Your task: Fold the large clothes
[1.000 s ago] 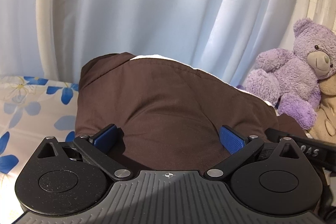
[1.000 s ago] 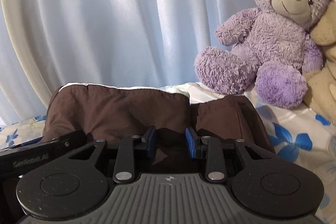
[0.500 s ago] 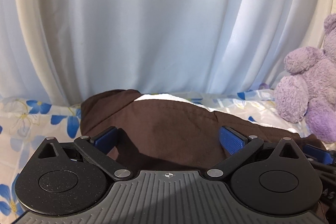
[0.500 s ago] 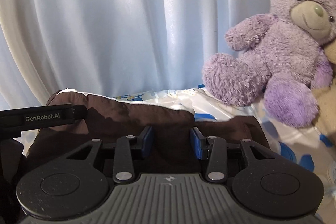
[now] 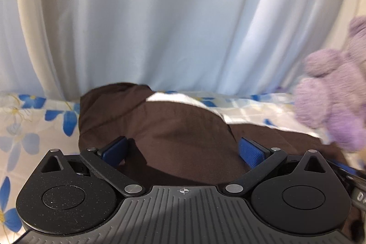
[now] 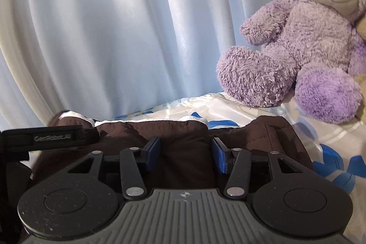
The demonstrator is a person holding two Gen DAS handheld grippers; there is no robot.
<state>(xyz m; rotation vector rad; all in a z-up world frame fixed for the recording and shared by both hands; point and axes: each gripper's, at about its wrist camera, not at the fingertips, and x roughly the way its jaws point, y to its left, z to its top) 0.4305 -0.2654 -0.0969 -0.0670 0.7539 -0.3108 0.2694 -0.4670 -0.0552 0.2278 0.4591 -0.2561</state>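
Brown garment (image 5: 183,136) is lying folded on the floral bed sheet (image 5: 34,120), directly ahead of and below both grippers, long axis running left-right across both views. Left gripper (image 5: 183,150): fingers standing wide apart over the left half, nothing pinched. Right gripper (image 6: 186,153): fingers have just been opening, now straddling cloth at the fold's near edge, pads not pressing it. The right gripper is sitting nearer the garment's right end, where the purple teddy bear (image 6: 304,45) is sitting beyond it against the pale curtain (image 6: 125,26).

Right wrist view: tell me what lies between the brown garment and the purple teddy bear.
Only bare flowered bedsheet separates the brown garment from the purple teddy bear.
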